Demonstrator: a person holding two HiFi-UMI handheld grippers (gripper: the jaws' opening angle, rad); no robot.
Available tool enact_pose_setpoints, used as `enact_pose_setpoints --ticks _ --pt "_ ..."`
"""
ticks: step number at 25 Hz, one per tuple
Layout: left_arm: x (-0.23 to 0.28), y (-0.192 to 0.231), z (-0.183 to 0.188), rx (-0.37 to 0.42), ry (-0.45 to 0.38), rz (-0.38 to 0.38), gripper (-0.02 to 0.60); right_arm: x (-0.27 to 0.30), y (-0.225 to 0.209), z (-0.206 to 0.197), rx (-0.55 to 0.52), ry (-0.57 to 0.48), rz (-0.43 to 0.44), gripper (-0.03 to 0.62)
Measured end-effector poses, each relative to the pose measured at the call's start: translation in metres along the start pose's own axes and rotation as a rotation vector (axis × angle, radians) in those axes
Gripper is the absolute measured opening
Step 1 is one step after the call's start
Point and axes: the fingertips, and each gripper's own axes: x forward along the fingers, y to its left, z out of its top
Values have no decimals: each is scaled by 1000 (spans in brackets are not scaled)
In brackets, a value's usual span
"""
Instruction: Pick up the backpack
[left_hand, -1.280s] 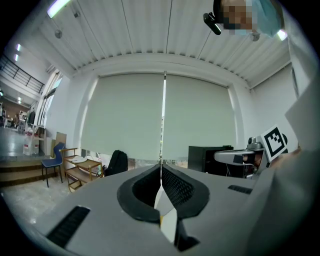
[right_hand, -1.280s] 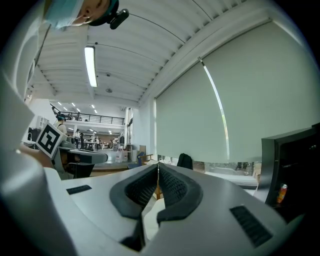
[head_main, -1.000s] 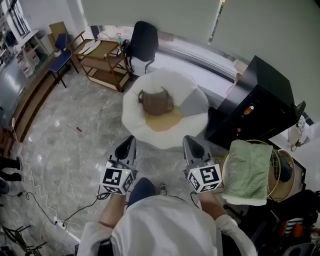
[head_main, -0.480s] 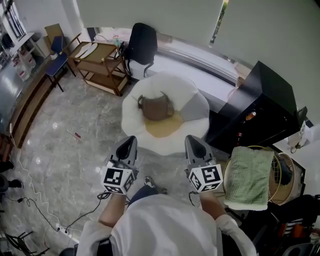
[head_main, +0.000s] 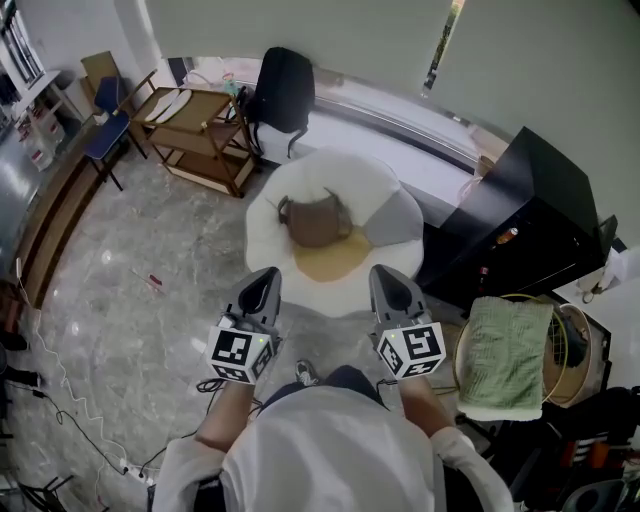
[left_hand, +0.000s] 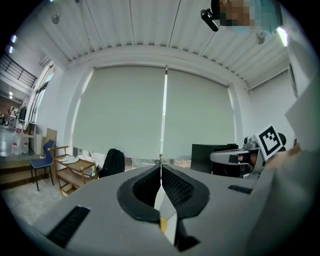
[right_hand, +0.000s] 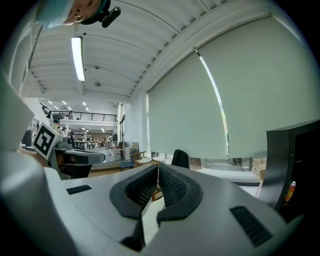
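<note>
A black backpack (head_main: 284, 88) stands upright on the floor by the window ledge, at the far side of the room; it also shows small in the left gripper view (left_hand: 113, 163) and the right gripper view (right_hand: 180, 159). My left gripper (head_main: 266, 284) and right gripper (head_main: 385, 281) are held side by side in front of me, pointing level toward the window. Both are shut with nothing between the jaws. They hang well short of the backpack, over the near edge of a white round seat (head_main: 385, 195).
A brown handbag (head_main: 315, 222) lies on the white seat, between me and the backpack. A wooden cart (head_main: 205, 135) stands left of the backpack, a blue chair (head_main: 108, 125) further left. A black cabinet (head_main: 520, 215) and a wire basket with a green towel (head_main: 503, 355) are at the right. Cables (head_main: 70, 400) trail on the floor.
Both grippers have moved forward together toward the white seat and the window; the seat and handbag sit nearer to them. The jaws have stayed shut.
</note>
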Motion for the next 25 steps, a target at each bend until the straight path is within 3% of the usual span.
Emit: enact_pose_setpoints --ticks 8,18,25 --pt "31 16 -6 -18 18 10 34 31 -24 -3 9 15 -1 29" --pt "89 28 2 -61 -17 71 34 82 -71 -3 0 34 75 29" --pt "122 35 -5 -43 23 122 35 109 -90 -9 6 54 122 29"
